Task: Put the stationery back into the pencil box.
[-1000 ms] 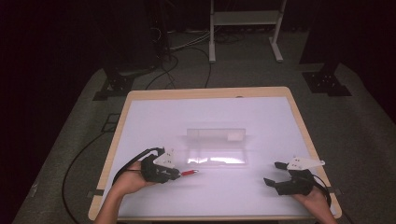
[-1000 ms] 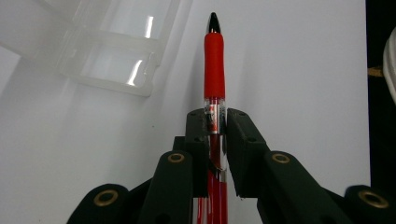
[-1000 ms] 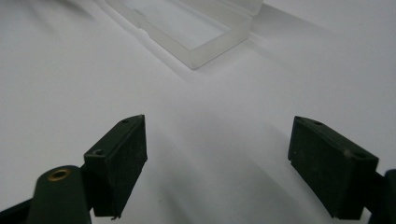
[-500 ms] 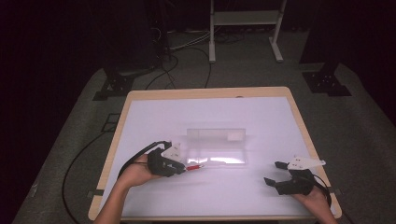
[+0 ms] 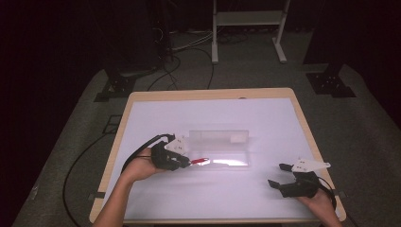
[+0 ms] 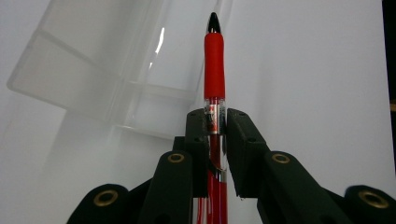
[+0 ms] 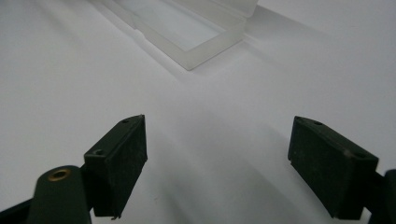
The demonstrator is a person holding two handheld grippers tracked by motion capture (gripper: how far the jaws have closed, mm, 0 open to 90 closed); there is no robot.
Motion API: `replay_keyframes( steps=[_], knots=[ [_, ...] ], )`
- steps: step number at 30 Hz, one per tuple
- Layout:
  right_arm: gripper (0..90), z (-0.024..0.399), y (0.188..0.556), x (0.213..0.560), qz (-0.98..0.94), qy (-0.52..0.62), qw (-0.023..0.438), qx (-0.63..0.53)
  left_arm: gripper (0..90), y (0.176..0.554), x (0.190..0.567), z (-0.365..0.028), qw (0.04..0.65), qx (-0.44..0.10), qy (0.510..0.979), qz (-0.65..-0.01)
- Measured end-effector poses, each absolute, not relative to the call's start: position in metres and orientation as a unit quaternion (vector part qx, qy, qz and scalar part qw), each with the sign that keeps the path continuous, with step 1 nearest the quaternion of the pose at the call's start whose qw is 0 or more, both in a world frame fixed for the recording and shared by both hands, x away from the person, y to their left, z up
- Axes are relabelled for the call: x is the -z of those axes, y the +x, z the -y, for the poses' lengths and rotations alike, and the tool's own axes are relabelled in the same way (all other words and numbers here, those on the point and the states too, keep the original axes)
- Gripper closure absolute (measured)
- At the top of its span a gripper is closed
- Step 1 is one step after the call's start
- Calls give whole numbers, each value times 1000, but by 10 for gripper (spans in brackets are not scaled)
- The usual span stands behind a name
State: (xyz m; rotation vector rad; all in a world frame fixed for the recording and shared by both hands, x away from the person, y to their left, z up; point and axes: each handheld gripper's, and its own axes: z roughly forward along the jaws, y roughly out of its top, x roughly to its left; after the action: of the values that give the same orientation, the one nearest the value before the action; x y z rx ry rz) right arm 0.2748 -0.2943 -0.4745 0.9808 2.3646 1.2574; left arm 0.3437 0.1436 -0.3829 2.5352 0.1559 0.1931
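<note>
Beside the clear plastic box point(image 5: 220, 149), left tongs point(image 6: 215, 122) clamp a glossy red pen point(image 6: 214, 70); right tongs point(image 7: 215, 163) gape.

White-topped table point(image 5: 156, 118) with a light wooden rim, bearing a clear plastic box point(image 5: 219, 146) near the middle, lid open and standing upright along the far side, set on grey floor point(image 5: 71, 156).

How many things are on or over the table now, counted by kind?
Red pen: 1
Clear plastic box: 1
Black grippers: 2, the left gripper and the right gripper
Total: 4
</note>
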Motion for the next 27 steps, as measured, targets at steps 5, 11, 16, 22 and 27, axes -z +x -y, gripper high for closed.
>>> replay_keyframes(
  steps=[5, 11, 16, 22, 27],
  knots=[
    [189, 294, 275, 474, -820, 342, 141, -437, 788, 349, 380, -138, 290, -74, 952, -56],
    [189, 294, 274, 474, -820, 343, 139, -436, 788, 355, 378, -128, 289, -67, 954, -47],
    [189, 295, 274, 475, -820, 344, 138, -436, 788, 361, 375, -121, 288, -67, 954, -42],
    [189, 295, 274, 474, -819, 344, 140, -437, 788, 368, 373, -115, 283, -68, 956, -41],
    [189, 296, 273, 474, -820, 343, 143, -436, 788, 372, 370, -109, 283, -70, 956, -39]
  ],
)
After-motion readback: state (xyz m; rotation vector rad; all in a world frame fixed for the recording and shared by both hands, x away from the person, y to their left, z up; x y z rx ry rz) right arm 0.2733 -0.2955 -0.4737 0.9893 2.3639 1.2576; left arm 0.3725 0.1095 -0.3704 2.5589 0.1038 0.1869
